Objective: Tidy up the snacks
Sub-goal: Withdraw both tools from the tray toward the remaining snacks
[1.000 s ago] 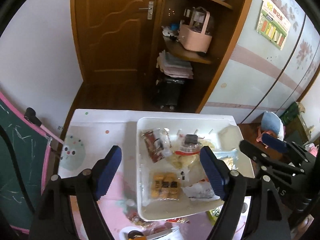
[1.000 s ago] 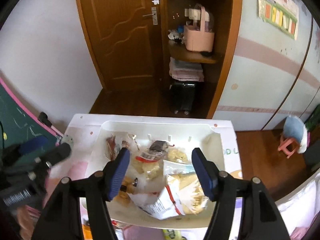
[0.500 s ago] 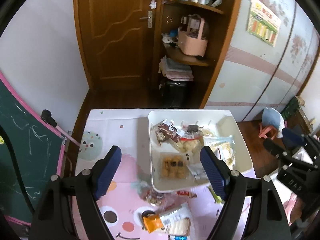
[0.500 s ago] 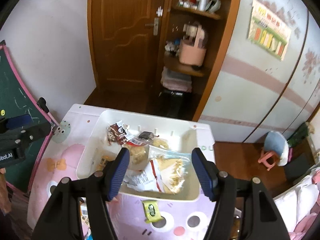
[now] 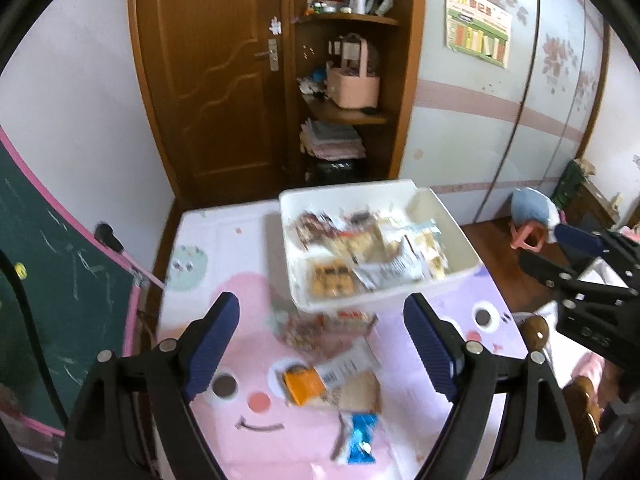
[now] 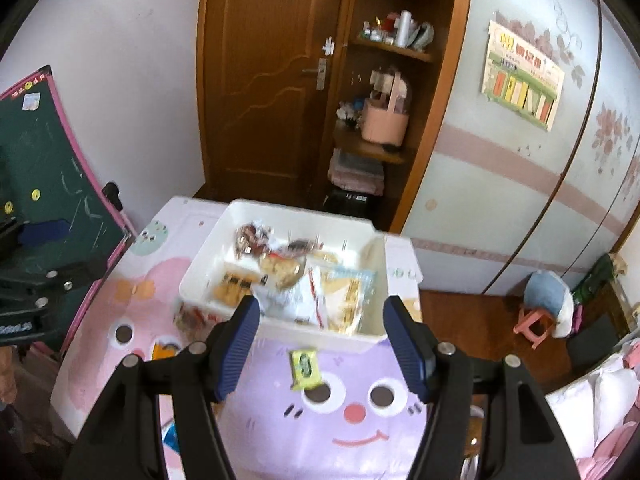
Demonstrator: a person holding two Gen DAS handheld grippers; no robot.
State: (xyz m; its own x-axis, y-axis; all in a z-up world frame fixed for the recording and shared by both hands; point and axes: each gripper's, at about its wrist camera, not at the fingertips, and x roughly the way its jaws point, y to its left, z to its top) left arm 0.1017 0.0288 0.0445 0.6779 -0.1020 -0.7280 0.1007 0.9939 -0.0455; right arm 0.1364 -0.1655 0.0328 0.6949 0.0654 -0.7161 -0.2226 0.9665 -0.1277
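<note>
I see the white bin point(image 5: 460, 240) of snack packets toward the far end of the desk point(image 5: 248, 264), already heaped. Just in front of its near wall lie loose packets: an orange packet point(image 5: 303, 387), a blue packet point(image 5: 362, 438), and, in my right view, a yellow-green packet point(image 6: 305, 365). My left hand-held gripper point(image 5: 322, 344) hangs above them, jaws spread wide, holding nothing. My right hand-held gripper point(image 6: 322, 346) is equally wide and empty.
</note>
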